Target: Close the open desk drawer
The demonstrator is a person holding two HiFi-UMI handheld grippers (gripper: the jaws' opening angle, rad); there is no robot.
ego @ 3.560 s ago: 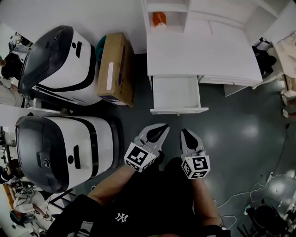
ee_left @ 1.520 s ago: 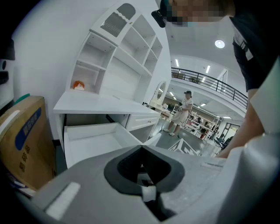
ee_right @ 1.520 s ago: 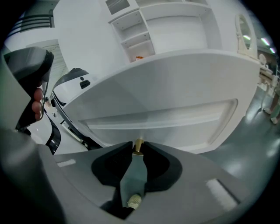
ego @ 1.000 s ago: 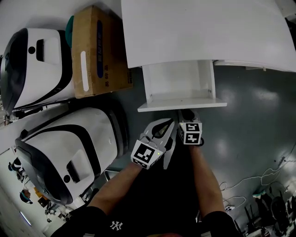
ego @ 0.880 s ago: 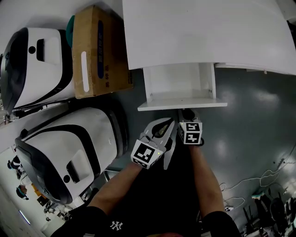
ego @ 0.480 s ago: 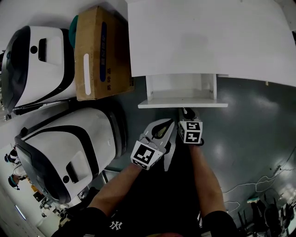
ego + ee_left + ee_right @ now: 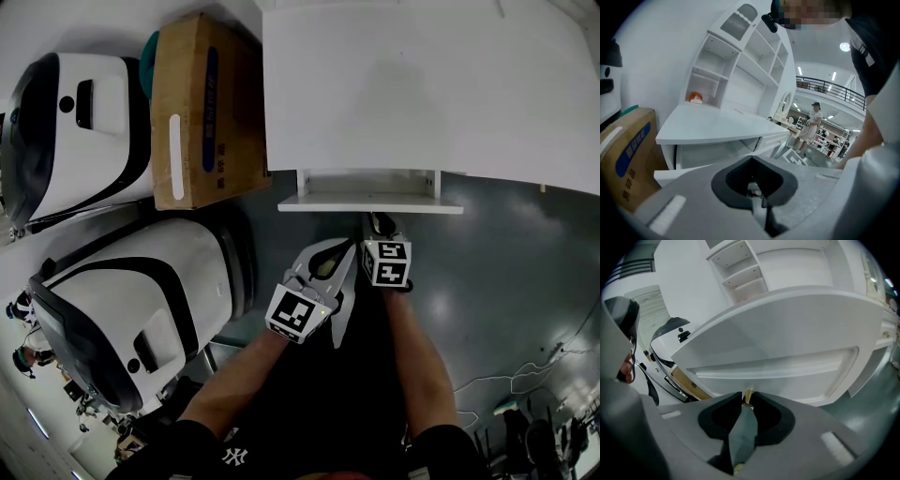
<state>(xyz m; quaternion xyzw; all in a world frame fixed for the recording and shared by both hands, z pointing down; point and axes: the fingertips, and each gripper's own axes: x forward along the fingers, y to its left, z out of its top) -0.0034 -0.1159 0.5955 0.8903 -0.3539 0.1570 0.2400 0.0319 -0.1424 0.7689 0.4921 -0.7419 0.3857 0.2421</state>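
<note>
**Right gripper on the knob, drawer straight ahead and nearly home**

Nearest the person, the left gripper point(image 7: 347, 249) hangs short of the desk with its 2 jaws drawn together on nothing. Its tips are apart from the drawer and point up past the left half of the front. It takes no part in the push as things stand.

Just beyond it and to its right, the right gripper point(image 7: 379, 225) is the nearer of the 2 to the work. It tilts downward and its tips have reached the drawer front point(image 7: 319, 203). In the right gripper view its jaws are closed narrowly on the small brass knob point(image 7: 747, 396), with 1 pad on each side of it.

The drawer front runs left to right across the head view as a long thin white bar. It lies square to the line of the right gripper, and the knob sits near the middle of it.

Behind the front, only a narrow strip of the drawer point(image 7: 367, 183) shows before the edge of the desk top point(image 7: 412, 94) covers it. I judge the drawer to be mostly in, with a short stretch left.

The coming move turns on 1 relation: the opening lies directly ahead of the right gripper, away from the person and under the desk top. A push along that line, across the front's long axis, should seat it. Pushing off to either side could skew the drawer on its runners.

The cardboard box point(image 7: 208, 108) stands left of the desk, clear of that path.
</note>
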